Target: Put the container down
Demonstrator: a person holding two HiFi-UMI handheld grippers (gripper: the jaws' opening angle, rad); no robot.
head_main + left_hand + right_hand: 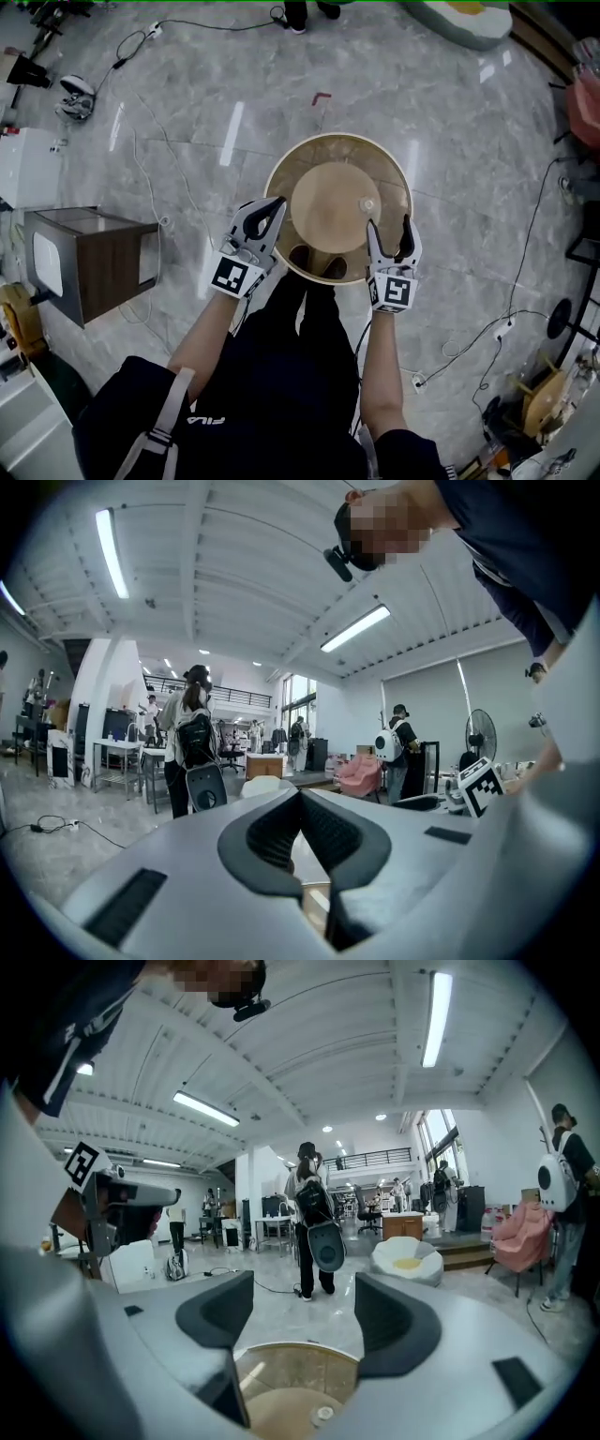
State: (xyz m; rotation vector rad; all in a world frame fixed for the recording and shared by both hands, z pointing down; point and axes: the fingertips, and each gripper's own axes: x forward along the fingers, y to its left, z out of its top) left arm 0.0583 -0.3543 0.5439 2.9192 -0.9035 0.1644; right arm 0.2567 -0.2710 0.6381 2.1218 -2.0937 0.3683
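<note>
A round tan container with a pale rim and a domed middle sits low in front of the person, and dark shoe tips show at its near edge. My left gripper is at its left rim with the jaws shut, the tips meeting on the rim. In the left gripper view the pads meet at the tips, with a strip of the container behind them. My right gripper stands open astride the near right rim. The right gripper view shows the container below and between its spread jaws.
Grey marble floor all round. A wooden cabinet stands to the left, with a white box behind it. Cables and a power strip trail on the right. A person with a backpack stands ahead, near a cream beanbag.
</note>
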